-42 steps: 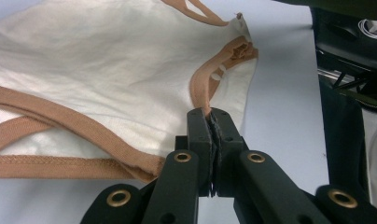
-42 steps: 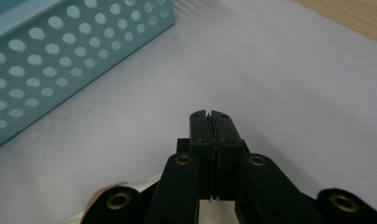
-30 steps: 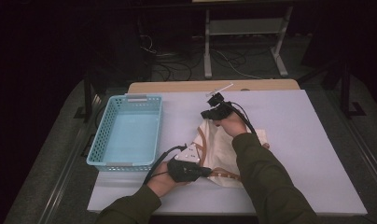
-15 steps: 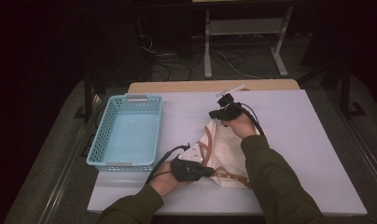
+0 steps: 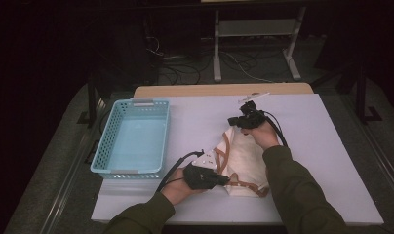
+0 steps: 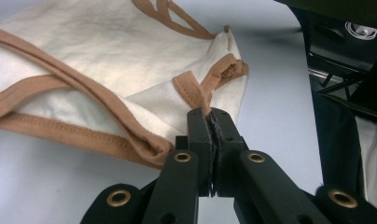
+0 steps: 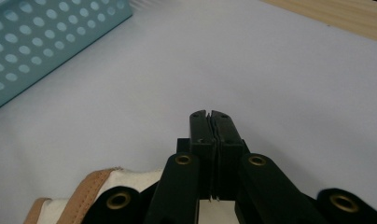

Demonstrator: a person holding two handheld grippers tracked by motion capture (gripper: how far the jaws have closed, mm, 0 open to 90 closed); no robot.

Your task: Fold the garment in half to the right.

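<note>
- Carrying everything: a white desk [image 5: 331,146], with a wooden strip along its far edge.
- Basket [image 5: 107,141]: turquoise, perforated walls, nothing seen in it. It stands by the left edge of the desk, well apart from the cloth.
- Garment [image 5: 244,156]: cream cloth bound in tan trim [image 6: 84,135]. It lies rumpled between the middle of the desk and the near edge, one corner toward the far edge and one toward the person.
- Left gripper [image 6: 210,114]: at the garment's near corner. Its fingers [image 6: 198,126] are pressed together on the tan binding where two strips meet, so the hold is on the seam and not on loose cloth.
- Right gripper [image 7: 209,114]: over the garment's far corner, pointing toward the far left corner of the desk. Its fingers [image 7: 224,126] are closed tight, with no cloth seen between the tips; the garment's edge lies beneath and behind them.
- Step in hand, as judged: laying the garment out flat.
- To do it well:
  - Keep the left hold steady as the anchor.
  - Open the right fingers and take the far corner by its binding.
  - Draw level toward the far edge, low over the desk, until the creases go.
  - Pull gently, or the near seam may slip free.
</note>
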